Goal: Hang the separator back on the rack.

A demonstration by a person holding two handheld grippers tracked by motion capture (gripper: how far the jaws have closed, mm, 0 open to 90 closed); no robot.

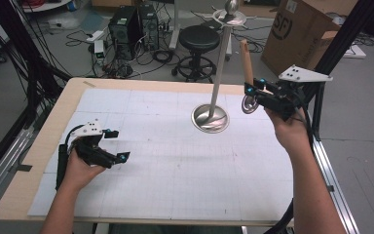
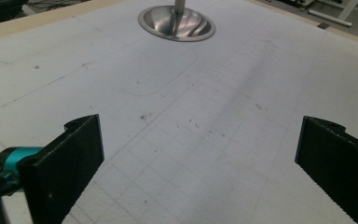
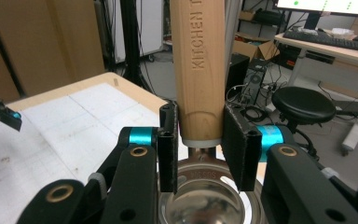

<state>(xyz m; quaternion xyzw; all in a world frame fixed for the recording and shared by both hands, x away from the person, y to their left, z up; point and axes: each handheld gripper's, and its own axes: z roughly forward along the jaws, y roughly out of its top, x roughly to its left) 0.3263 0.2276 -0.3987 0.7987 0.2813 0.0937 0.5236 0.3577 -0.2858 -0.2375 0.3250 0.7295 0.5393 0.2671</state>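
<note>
My right gripper (image 1: 253, 89) (image 3: 199, 140) is raised over the table's right back corner, shut on a kitchen utensil. The utensil's wooden handle (image 1: 246, 61) (image 3: 199, 70) points up, and its slotted metal head (image 1: 249, 104) (image 3: 205, 200) hangs just below the jaws. The pads clamp the handle's lower end. To its left a metal stand rises from a round base (image 1: 210, 118) (image 2: 176, 23) on a thin pole (image 1: 220, 63) to a ring (image 1: 229, 17) at the top. My left gripper (image 1: 119, 145) (image 2: 198, 158) rests low at the table's left, open, with nothing between its jaws; it also appears far off in the right gripper view (image 3: 9, 116).
A white gridded mat (image 1: 175, 165) covers the wooden table (image 1: 44, 141). Behind the table stand a black stool (image 1: 199, 39), computer towers (image 1: 131, 27) with cables, and a cardboard box (image 1: 297, 34). A black frame post (image 1: 338, 44) runs close to my right gripper.
</note>
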